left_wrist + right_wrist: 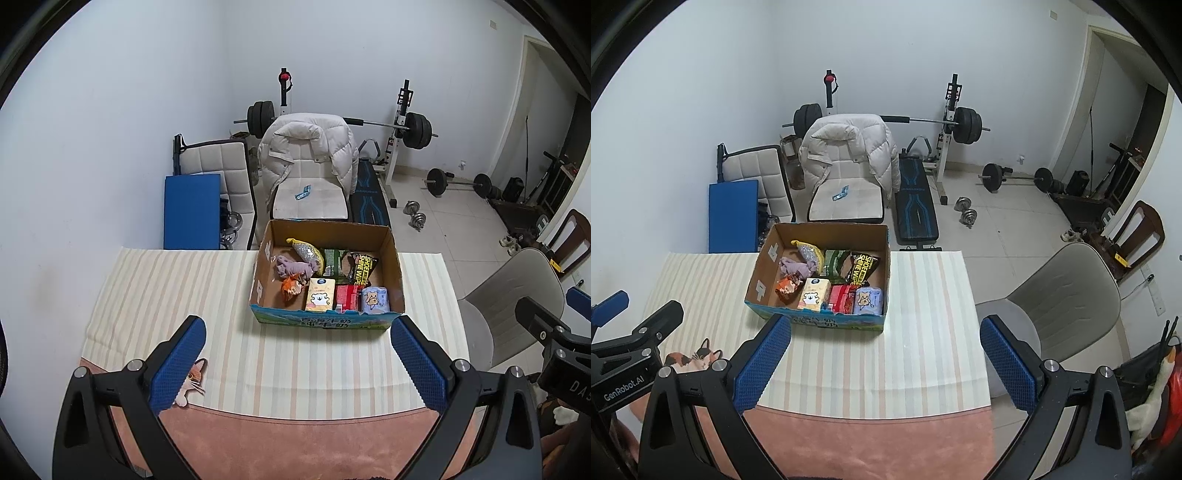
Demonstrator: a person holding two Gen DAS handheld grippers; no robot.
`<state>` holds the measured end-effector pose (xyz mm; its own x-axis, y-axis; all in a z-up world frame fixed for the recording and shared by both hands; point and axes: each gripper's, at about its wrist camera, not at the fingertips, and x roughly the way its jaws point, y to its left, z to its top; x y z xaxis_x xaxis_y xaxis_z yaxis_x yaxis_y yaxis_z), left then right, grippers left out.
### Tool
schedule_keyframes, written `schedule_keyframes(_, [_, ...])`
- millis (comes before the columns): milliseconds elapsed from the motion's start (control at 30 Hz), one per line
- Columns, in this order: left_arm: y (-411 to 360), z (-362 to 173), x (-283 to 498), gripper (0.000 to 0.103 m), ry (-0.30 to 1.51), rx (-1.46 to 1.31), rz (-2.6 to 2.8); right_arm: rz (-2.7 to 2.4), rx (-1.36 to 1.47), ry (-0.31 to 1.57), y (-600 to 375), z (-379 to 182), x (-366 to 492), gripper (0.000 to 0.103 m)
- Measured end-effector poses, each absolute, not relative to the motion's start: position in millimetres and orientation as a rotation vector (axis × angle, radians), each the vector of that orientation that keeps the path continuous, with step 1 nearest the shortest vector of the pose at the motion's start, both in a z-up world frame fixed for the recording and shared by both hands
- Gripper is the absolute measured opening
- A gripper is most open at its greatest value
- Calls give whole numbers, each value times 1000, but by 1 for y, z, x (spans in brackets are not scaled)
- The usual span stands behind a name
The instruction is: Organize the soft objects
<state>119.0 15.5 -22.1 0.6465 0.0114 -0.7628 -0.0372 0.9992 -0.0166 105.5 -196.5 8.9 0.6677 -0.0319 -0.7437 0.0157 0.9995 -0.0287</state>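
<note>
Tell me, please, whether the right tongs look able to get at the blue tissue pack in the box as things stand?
Probably yes: the right tongs are open and empty, the cardboard box has no lid, and the blue tissue pack lies uncovered in its near right corner, though the red packet crowds one side.

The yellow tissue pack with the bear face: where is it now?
In both wrist views, the yellow tissue pack stands inside the cardboard box along its near wall, between the orange snack bag and red pack.

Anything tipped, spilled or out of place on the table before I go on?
Nothing spilled. The box sits upright on the striped cloth, soft items packed inside. Only the purple cloth lies crumpled rather than folded. Both claws, left and right, are open and empty.
</note>
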Motion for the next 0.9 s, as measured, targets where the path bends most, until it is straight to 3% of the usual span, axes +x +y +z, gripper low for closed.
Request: schedule_keyframes(900, [15,-15,113,103,852,-24,14,-13,-6,854,-201,5,100,103])
